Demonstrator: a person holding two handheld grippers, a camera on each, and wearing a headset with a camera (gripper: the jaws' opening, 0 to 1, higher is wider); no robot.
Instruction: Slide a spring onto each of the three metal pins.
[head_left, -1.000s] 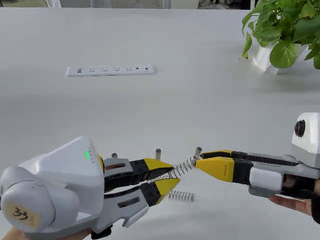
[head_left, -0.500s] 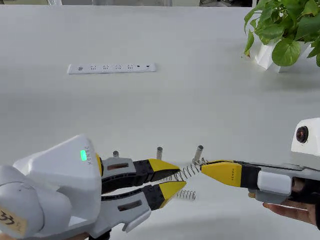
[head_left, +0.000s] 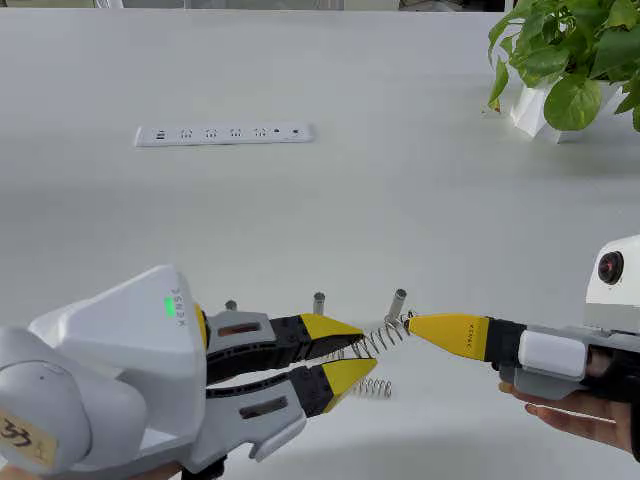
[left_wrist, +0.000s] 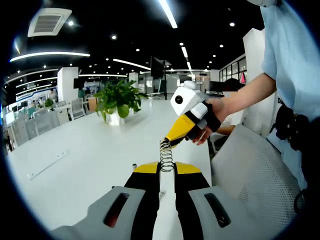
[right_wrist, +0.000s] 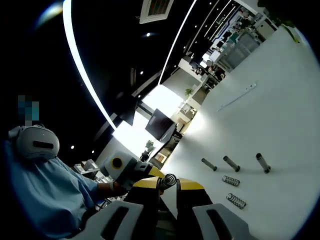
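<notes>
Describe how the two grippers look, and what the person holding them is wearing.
Both the left gripper and the right gripper have white-and-grey shells, black jaw arms and yellow tips. The left one carries a green light and a tag handwritten 33. The person wears a light blue short sleeve and a white headset.

A white power strip (head_left: 223, 134) lies flat on the white table (head_left: 420, 200), well ahead of the jaws and left of them. A leafy plant (head_left: 565, 60) in a white pot stands far ahead to their right, well apart from the strip.
</notes>
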